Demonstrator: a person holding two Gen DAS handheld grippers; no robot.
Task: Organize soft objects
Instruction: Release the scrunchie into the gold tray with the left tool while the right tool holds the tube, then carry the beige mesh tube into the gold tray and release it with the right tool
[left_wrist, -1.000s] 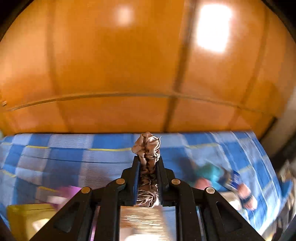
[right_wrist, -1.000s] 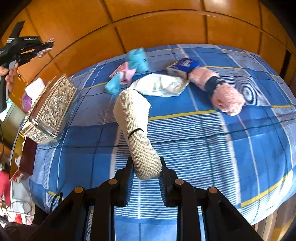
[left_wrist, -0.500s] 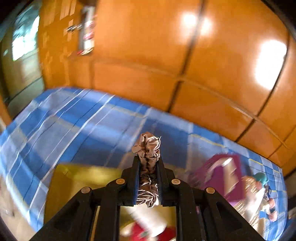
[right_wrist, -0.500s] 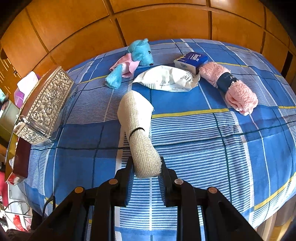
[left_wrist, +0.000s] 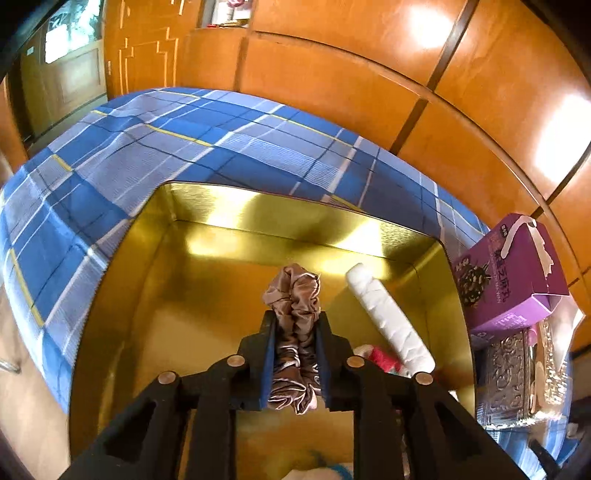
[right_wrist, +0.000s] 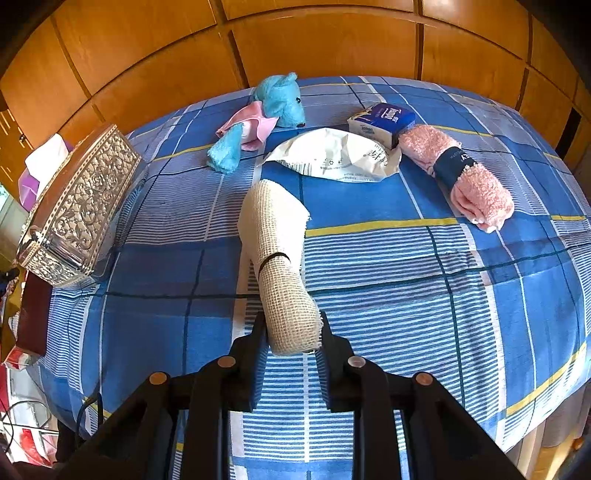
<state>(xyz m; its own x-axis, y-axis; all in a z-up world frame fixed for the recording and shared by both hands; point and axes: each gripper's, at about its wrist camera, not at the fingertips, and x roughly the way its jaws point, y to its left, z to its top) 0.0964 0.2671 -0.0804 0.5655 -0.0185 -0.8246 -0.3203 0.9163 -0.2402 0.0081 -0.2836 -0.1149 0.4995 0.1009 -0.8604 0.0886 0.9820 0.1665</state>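
Left gripper (left_wrist: 295, 325) clamps scrunchie (left_wrist: 293, 295) — right gripper (right_wrist: 293, 332) pinches bandage roll (right_wrist: 277, 251), long axis pointing away.

The left wrist view is looking steeply down past its tongs (left_wrist: 294, 321) into the gold box (left_wrist: 369, 229), close. The right wrist view is looking forward over its tongs (right_wrist: 293, 332), across the bed (right_wrist: 480, 295). Both are catching the silver embossed box (left_wrist: 513, 376) (right_wrist: 77, 206).

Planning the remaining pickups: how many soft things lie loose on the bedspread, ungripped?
2: a blue plush toy at the far side, and a pink rolled towel at the right. The box may hide others.
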